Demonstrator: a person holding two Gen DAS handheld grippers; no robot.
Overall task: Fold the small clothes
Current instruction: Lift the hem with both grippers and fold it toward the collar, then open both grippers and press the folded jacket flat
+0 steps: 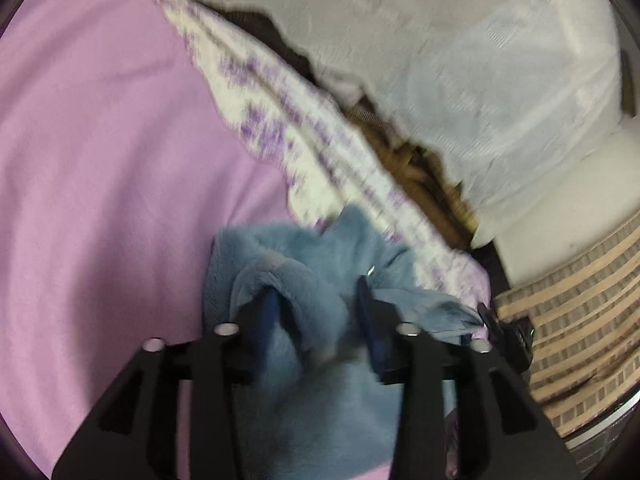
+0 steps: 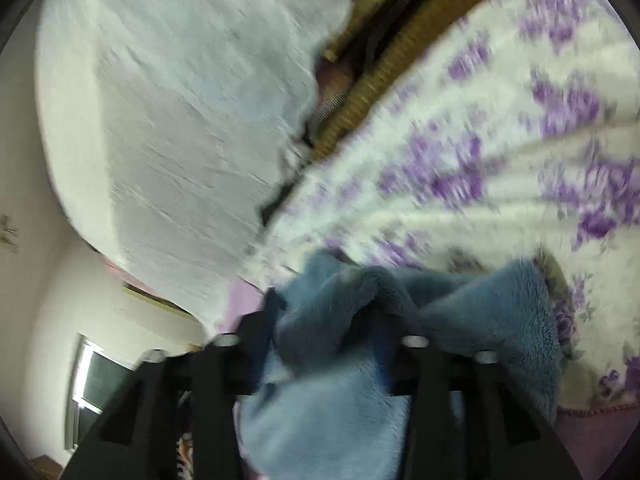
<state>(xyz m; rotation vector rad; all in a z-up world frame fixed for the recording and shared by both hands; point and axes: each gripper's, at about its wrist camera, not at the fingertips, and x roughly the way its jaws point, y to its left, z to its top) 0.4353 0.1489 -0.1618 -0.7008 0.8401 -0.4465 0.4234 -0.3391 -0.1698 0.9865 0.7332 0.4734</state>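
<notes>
Both the left gripper (image 1: 316,312) and right gripper (image 2: 324,320) clamp the blue fleece garment (image 1: 320,380) above the pink bed sheet (image 1: 100,160); next, likely spread it flat.

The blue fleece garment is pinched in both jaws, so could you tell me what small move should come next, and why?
Probably draw the two grippers apart to stretch the blue fleece garment flat. It is bunched and creased between the left gripper and the right gripper, above the pink sheet, so no clean fold line shows yet.
</notes>
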